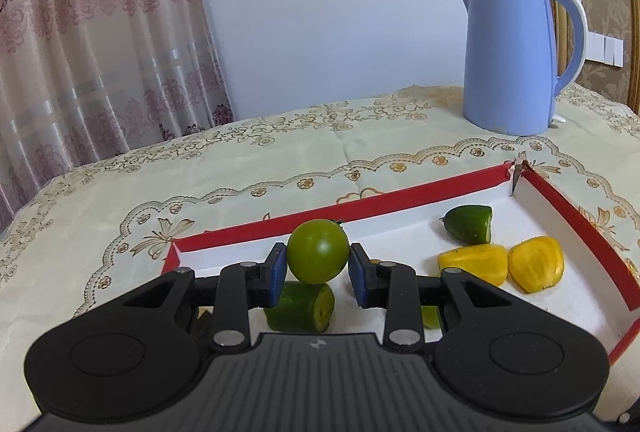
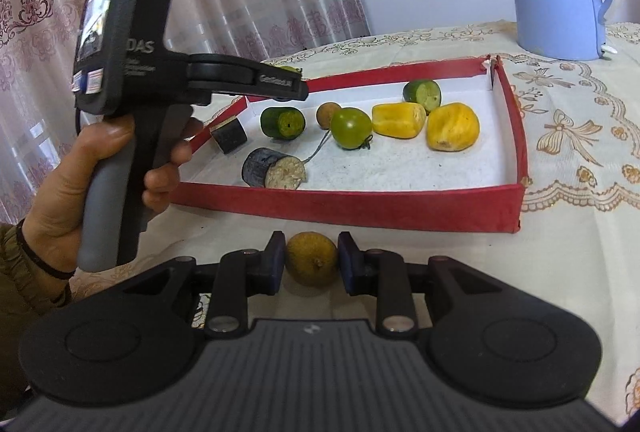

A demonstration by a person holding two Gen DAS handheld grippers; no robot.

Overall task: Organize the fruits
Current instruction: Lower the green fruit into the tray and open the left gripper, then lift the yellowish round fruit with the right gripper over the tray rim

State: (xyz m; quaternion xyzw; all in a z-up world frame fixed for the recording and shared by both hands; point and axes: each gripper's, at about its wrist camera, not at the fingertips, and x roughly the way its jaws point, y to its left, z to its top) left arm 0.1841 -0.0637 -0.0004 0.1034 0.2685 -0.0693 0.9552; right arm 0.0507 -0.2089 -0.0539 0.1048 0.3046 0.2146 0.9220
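My left gripper [image 1: 318, 258] is shut on a green tomato [image 1: 318, 246] and holds it above the left end of the red tray [image 1: 400, 192]. A cucumber piece [image 1: 304, 306] lies right under it. The right wrist view shows this gripper [image 2: 294, 84] in a person's hand [image 2: 100, 168] over the tray's far left corner. My right gripper [image 2: 311, 252] is shut on a brownish round fruit [image 2: 311, 262] above the tablecloth, just in front of the tray's near wall [image 2: 360, 206]. In the tray lie a second green tomato [image 2: 351, 127], a small brown fruit [image 2: 328, 114], two yellow pieces [image 2: 452, 127], cucumber pieces [image 2: 422, 91] and two dark eggplant pieces [image 2: 274, 168].
A blue electric kettle [image 1: 508, 60] stands on the embroidered tablecloth [image 1: 240, 176] behind the tray's right corner. A patterned curtain [image 1: 80, 32] hangs at the left beyond the table's edge. The tray's far right corner [image 1: 516, 172] is torn.
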